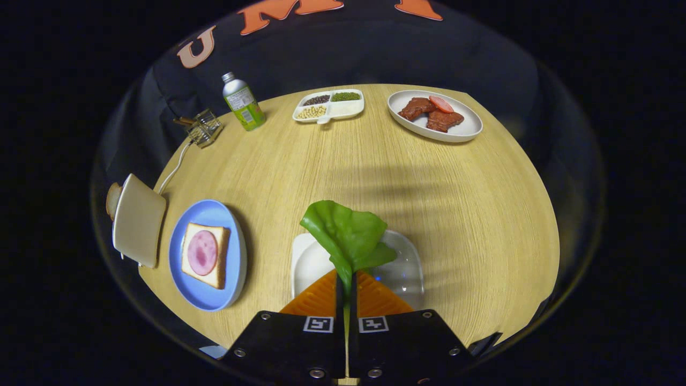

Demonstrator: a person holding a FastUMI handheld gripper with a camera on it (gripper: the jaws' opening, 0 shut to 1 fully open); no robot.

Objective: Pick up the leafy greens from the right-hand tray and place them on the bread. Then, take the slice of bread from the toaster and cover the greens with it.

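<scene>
Fingers (345, 284) nearly closed, both pressing on stem of leafy greens (345, 233); leaf stands up ahead of them, over white tray (407, 262) on worktop (375, 166). Blue plate (209, 214) left of tray carries bread (217, 254) topped with ham slice (202, 252). Toaster (138, 220) further left, bread slice (113, 199) poking out behind it.

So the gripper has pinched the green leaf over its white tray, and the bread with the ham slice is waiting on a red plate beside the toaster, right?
Nearly. The gripper is shut on the green leaf, above the white tray, but the plate under the bread with the ham slice is blue, not red. It does sit beside the toaster. The gripper view shows this.
</scene>
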